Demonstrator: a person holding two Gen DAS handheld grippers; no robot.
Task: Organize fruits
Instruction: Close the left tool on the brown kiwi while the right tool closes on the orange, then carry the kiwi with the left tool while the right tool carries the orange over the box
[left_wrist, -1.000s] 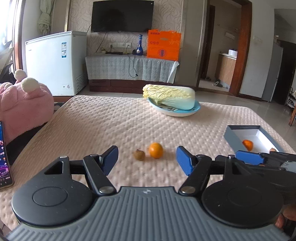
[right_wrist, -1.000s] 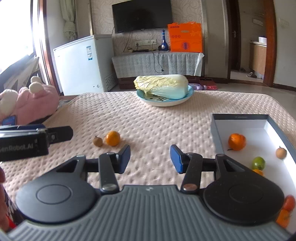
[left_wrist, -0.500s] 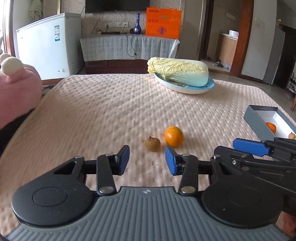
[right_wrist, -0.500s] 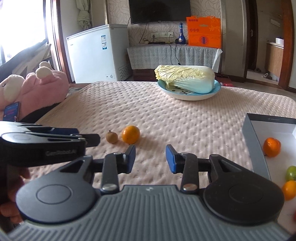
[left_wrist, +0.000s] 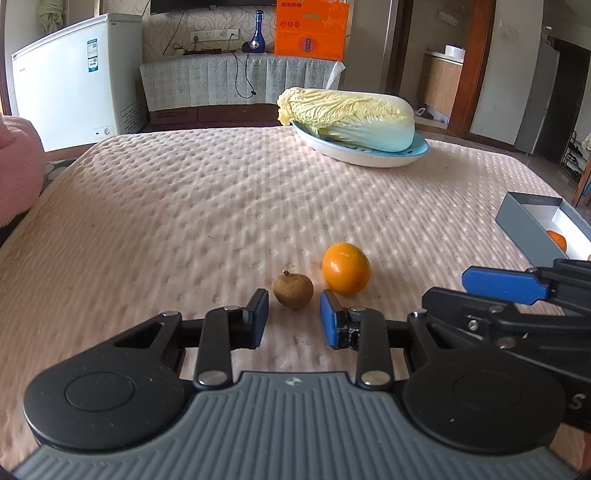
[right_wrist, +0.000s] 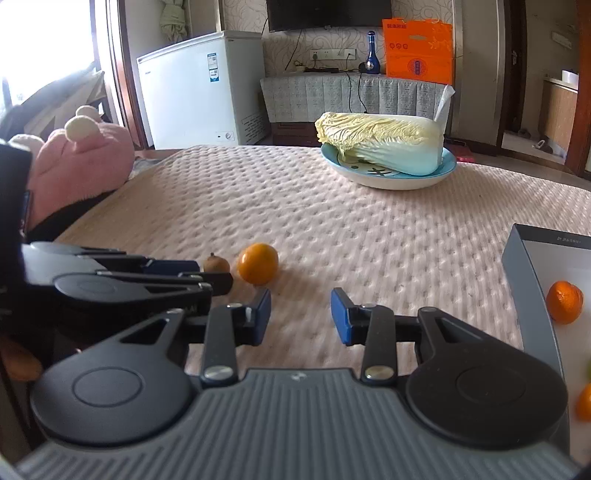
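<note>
Lying just ahead of the parted left tool (left_wrist: 294, 320), brown fruit (left_wrist: 293, 291).

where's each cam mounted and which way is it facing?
Left wrist: on the left gripper, low over the table, looking along its open fingers at the brown fruit and orange; the right gripper shows at right.
Right wrist: on the right gripper, facing bare table; the left gripper shows at left.
Shared: both fruits, cabbage, box.

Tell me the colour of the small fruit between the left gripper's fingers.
Brownish tan, the small fruit shows best in the left wrist view.
</note>
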